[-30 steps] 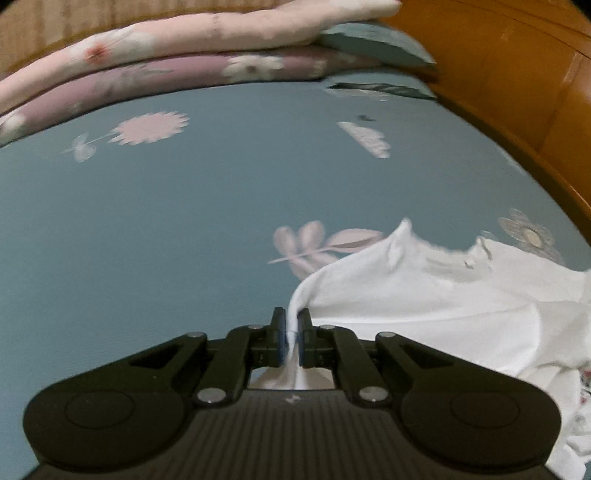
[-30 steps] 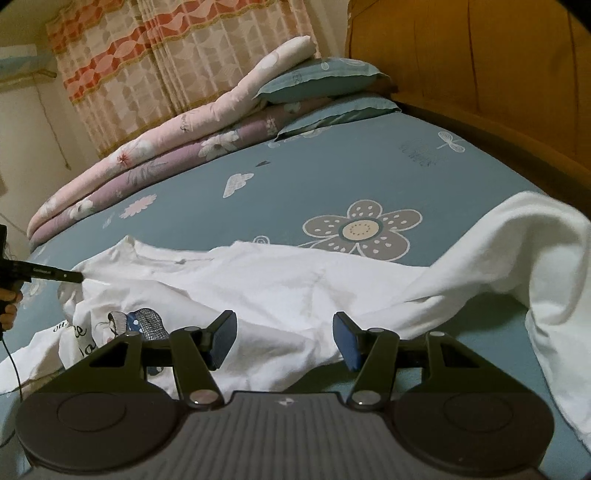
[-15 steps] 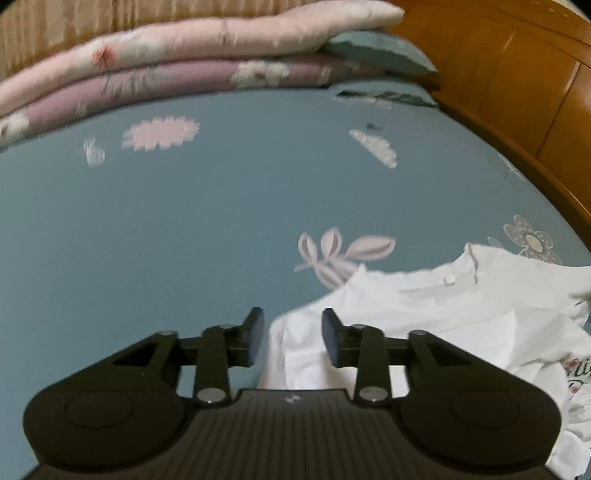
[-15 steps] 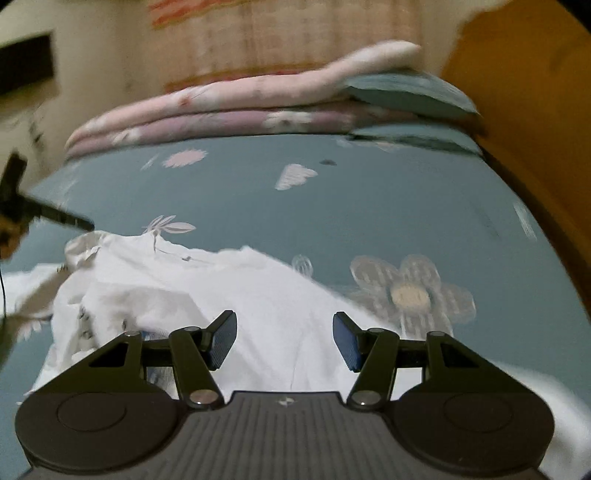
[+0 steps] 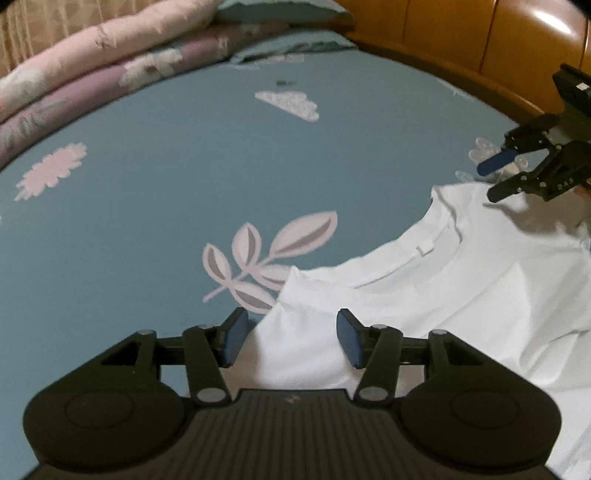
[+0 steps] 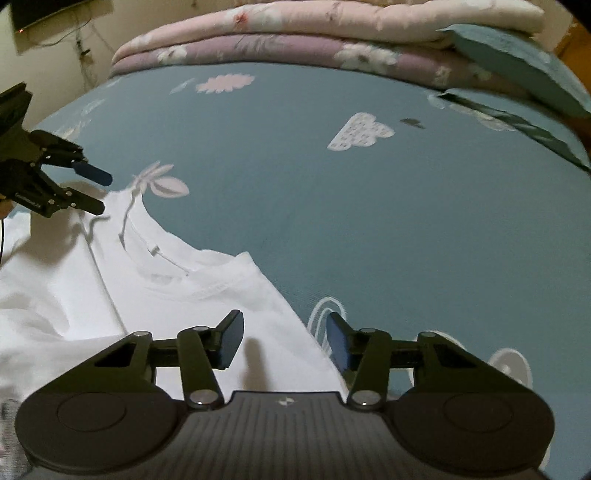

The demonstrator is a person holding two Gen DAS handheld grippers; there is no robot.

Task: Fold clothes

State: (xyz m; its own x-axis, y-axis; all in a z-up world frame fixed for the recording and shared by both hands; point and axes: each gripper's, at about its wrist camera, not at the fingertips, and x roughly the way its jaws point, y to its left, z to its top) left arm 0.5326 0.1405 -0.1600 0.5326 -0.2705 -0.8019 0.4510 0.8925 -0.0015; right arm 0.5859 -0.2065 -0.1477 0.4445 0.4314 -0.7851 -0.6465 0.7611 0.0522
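A white T-shirt (image 5: 461, 288) lies on the blue flowered bedsheet (image 5: 166, 184), its neckline with a small label facing up. My left gripper (image 5: 291, 341) is open, its blue-padded fingers straddling the shirt's left shoulder corner. In the right wrist view the same T-shirt (image 6: 92, 288) spreads to the left. My right gripper (image 6: 284, 341) is open over the shirt's right shoulder edge, with cloth between its fingers but not pinched. Each gripper shows in the other's view: the right gripper (image 5: 517, 177) and the left gripper (image 6: 79, 188), both with fingers apart.
Rolled pink and mauve quilts (image 6: 314, 33) and blue pillows (image 6: 517, 59) lie along the far side of the bed. A wooden headboard (image 5: 461, 48) rises at the right. The bedsheet (image 6: 406, 221) stretches beyond the shirt.
My left gripper let go of the shirt and opened wide. The shirt now lies flatter with its neckline spread out. My right gripper swung round toward the shirt's other shoulder.
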